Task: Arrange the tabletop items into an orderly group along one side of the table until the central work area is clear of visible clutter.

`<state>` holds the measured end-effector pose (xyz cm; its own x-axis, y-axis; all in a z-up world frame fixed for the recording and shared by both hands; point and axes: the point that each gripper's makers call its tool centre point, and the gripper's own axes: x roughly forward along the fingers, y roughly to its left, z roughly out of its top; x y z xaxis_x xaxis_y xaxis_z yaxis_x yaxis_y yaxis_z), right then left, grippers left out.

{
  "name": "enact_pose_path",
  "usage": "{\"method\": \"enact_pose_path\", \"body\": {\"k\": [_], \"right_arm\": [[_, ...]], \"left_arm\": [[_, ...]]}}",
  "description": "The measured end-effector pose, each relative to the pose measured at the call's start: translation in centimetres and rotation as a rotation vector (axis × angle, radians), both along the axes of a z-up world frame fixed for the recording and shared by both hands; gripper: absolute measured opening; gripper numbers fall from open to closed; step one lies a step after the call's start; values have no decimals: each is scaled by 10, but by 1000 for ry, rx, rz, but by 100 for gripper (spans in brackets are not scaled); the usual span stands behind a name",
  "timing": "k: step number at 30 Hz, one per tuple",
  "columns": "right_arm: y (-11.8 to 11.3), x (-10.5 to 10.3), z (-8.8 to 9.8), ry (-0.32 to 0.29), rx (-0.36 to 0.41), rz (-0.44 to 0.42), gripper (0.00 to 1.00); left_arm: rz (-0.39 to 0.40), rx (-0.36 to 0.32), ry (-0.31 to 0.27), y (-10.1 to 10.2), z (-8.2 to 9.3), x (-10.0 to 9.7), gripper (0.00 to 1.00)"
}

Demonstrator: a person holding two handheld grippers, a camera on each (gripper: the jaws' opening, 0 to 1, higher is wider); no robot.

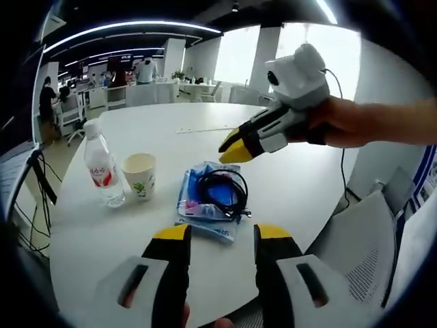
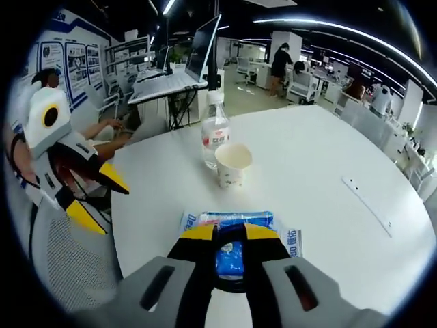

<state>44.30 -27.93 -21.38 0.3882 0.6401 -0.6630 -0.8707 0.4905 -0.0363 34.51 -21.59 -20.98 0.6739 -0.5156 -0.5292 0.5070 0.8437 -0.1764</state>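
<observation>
A clear water bottle [image 1: 102, 164] with a red label and a white paper cup [image 1: 140, 174] stand side by side on the round white table [image 1: 171, 119]. To their right lies a blue packet [image 1: 194, 201] with a coiled black cable [image 1: 222, 188] on top. My left gripper [image 1: 222, 236] is open near the table's edge, just short of the packet. My right gripper [image 1: 239, 147], held by a hand, hovers over the packet's far side. In the right gripper view the right gripper [image 2: 230, 236] has its jaws a narrow gap apart above the packet [image 2: 229, 220], with the bottle [image 2: 214, 140] and cup [image 2: 233, 164] beyond. The left gripper [image 2: 99, 197] is open at the left.
A thin white strip [image 2: 365, 198] lies on the far part of the table [image 2: 328, 150]. Mesh chairs [image 1: 362, 239] stand at the table's edge. A desk with a monitor [image 2: 201, 44] and more office desks, with people, lie beyond.
</observation>
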Motion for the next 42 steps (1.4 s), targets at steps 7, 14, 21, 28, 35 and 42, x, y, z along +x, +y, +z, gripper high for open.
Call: {"method": "enact_pose_path", "body": {"k": [7,14,21,28,35,42], "right_arm": [[-27,-17,-15,28,2,-57,12],[-54,-30,-30,75,41,-148,13],[-73,-40,-49,114,51,-206,13],[-84,-49,-61,149,66,-249,14],[-88,-48,-62,163,81,-269,18],[-84,-38,-59,172,106,-278,19]], "left_arm": [[4,14,10,4,-6,-4,36],[22,18,17,5,-10,-8,36],[27,23,24,4,-12,-11,37],[33,30,19,4,-9,-10,37],[35,39,4,5,-4,2,38],[45,38,-12,8,3,14,40]]}}
